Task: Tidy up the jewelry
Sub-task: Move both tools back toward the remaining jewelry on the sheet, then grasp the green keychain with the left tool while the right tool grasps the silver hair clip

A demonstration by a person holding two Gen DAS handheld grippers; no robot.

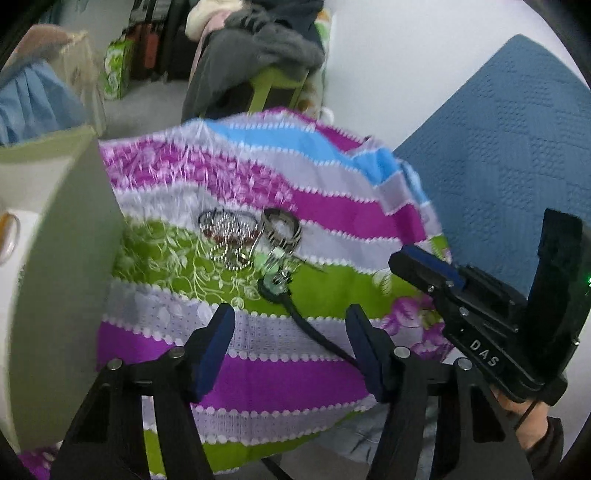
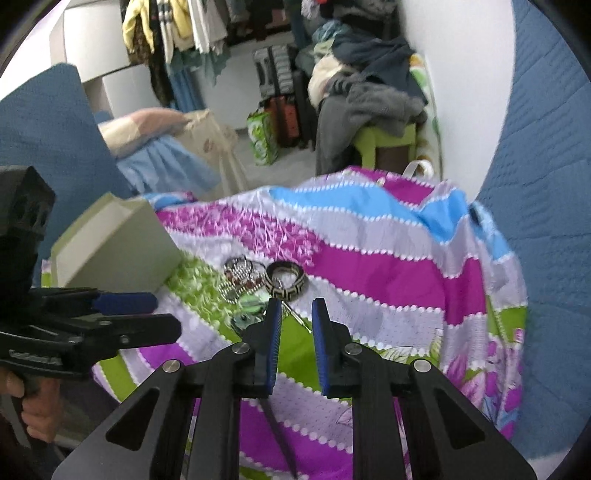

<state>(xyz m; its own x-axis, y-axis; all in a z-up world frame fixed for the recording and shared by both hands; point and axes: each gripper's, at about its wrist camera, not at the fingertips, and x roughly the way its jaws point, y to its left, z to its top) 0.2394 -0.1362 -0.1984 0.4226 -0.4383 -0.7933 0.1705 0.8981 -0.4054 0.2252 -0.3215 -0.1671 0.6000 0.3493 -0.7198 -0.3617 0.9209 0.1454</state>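
A small heap of jewelry lies on a striped purple, green and white cloth [image 1: 295,376]. It holds silver beaded bracelets [image 1: 229,236] [image 2: 240,277], a black-and-white patterned bangle [image 1: 280,229] [image 2: 286,284] and a green pendant [image 1: 275,282] [image 2: 251,306] on a black cord. A pale box [image 1: 62,258] [image 2: 118,251] stands left of the heap. My left gripper [image 1: 288,317] [image 2: 155,314] is open just short of the pendant, the cord running under its gap. My right gripper [image 2: 297,310] [image 1: 406,258] hovers close before the bangle, jaws narrowly apart with nothing between them.
A blue quilted surface [image 1: 498,147] lies around and to the right of the cloth. Behind stand a green stool piled with clothes [image 2: 373,103], bags [image 2: 262,136] on the floor and hanging garments [image 2: 173,26]. A hand [image 2: 37,410] holds the left gripper's handle.
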